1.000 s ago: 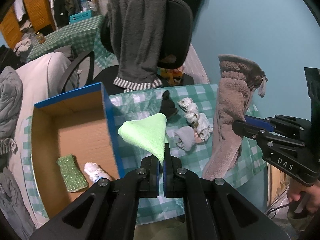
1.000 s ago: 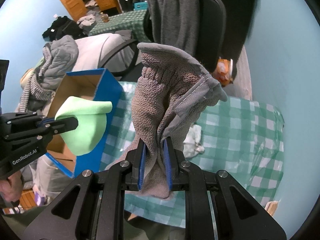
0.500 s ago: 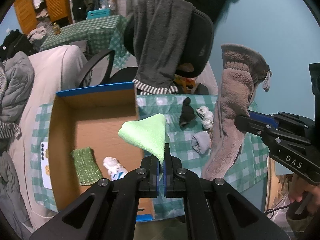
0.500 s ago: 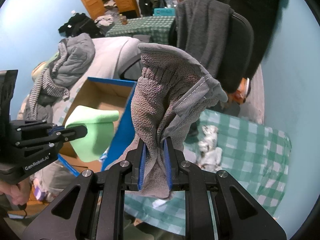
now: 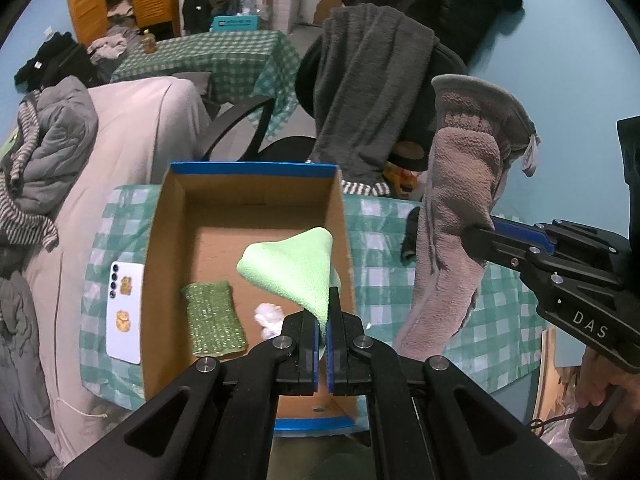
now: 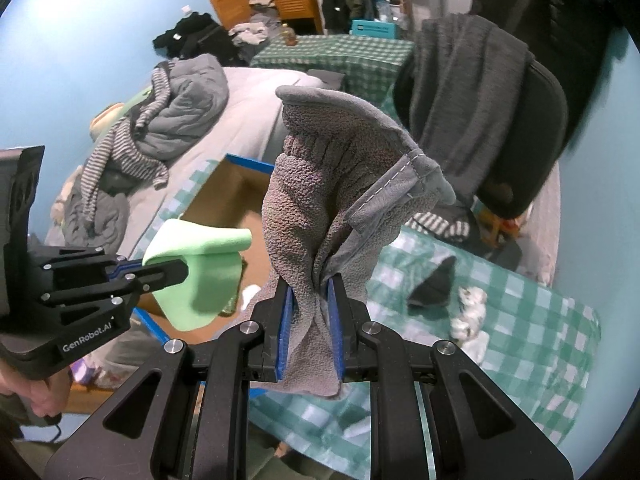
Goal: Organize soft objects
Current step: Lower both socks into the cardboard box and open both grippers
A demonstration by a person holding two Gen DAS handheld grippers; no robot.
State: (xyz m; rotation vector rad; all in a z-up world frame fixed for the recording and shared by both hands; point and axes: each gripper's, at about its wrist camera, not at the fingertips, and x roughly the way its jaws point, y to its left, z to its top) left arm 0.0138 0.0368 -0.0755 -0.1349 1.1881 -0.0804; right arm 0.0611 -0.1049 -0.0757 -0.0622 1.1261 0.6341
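Both your hands have swung across from the loose pile toward the box [image 5: 248,216] in the past second: the left view, which looked at the box's right wall and the tablecloth, now looks straight down into it. Your left gripper [image 5: 323,334] is pinched tight on a corner of the green cloth [image 5: 294,266], which hangs above the box floor, so by my reading it is ready to drop. Your right gripper [image 6: 310,332] is clamped on the grey fleece [image 6: 340,184], still over the table [image 6: 532,320] beside the box.

Count: two pieces in the air. In the box, one green knit pad [image 5: 212,318] and one white bundle [image 5: 270,318]. On the table, one dark piece [image 6: 434,284] and some white socks [image 6: 468,316], number unclear.
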